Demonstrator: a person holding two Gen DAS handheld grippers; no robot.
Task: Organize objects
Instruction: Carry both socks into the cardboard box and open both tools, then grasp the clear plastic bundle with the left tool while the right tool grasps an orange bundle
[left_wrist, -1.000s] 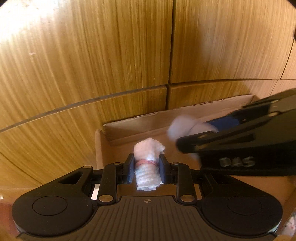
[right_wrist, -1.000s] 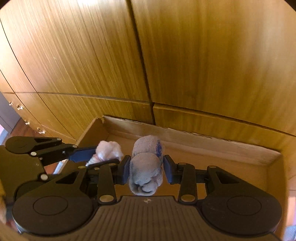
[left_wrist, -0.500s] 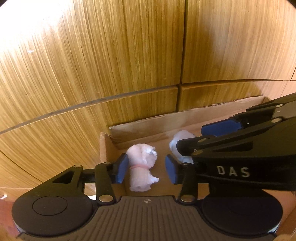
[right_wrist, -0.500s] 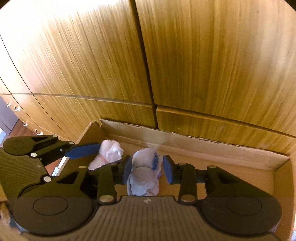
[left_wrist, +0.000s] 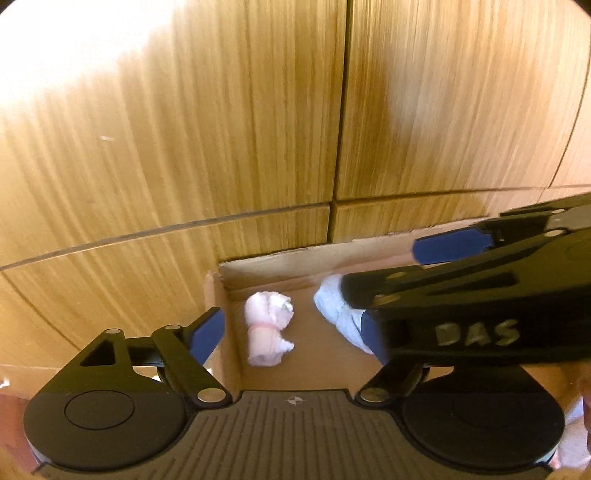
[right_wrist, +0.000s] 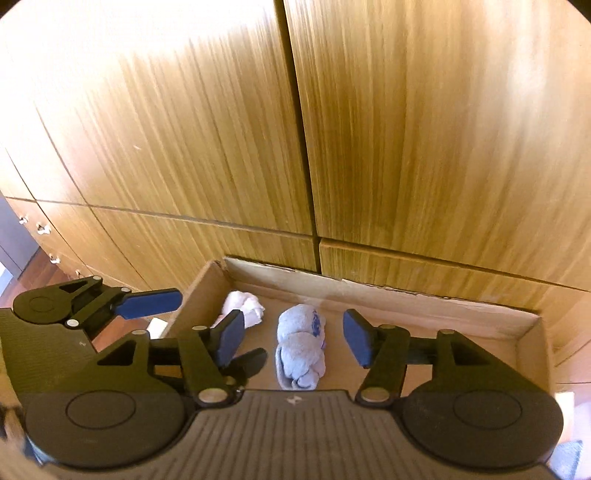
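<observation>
Your left gripper (left_wrist: 291, 332) and right gripper (right_wrist: 293, 341) are both opening — the pink sock roll (left_wrist: 266, 332) and grey sock roll (right_wrist: 301, 347) lie loose in the box (right_wrist: 424, 295).

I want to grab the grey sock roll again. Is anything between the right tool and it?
No. The grey roll lies in the box between the right tool's opening fingers, untouched.

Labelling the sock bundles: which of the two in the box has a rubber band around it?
The pink bundle, nearest the cardboard box's left wall. A pink band cinches its middle; the grey bundle beside it shows none, only a blue print.
</observation>
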